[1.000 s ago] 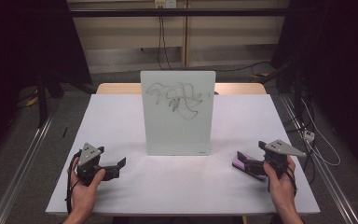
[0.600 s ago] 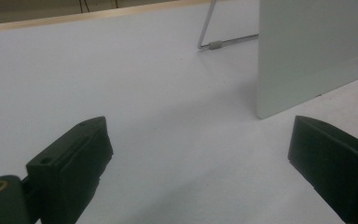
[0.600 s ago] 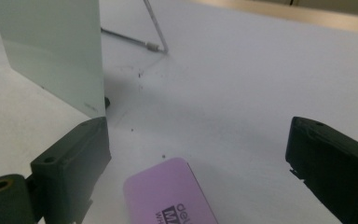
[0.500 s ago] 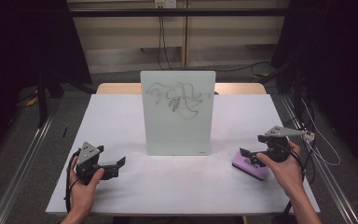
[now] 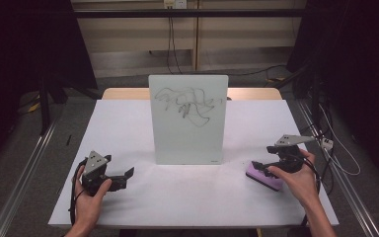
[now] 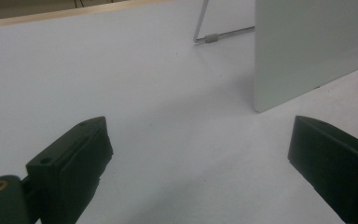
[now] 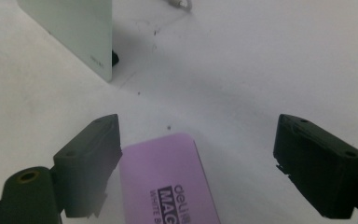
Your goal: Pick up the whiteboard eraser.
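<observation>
While our right gripper (image 7: pixel 198 163) straddles the purple whiteboard eraser (image 7: pixel 170 179) at bottom centre, jaws spread, its label cut off, our left gripper (image 6: pixel 200 163) gapes over bare desk (image 6: pixel 121 84).

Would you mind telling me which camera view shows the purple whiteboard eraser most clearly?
The right gripper view: the purple rectangular whiteboard eraser lies close up between the open jaws, its printed label partly readable. In the high view it is a small purple block under the right gripper, partly covered by it. The left gripper view faces the standing whiteboard instead.
</observation>
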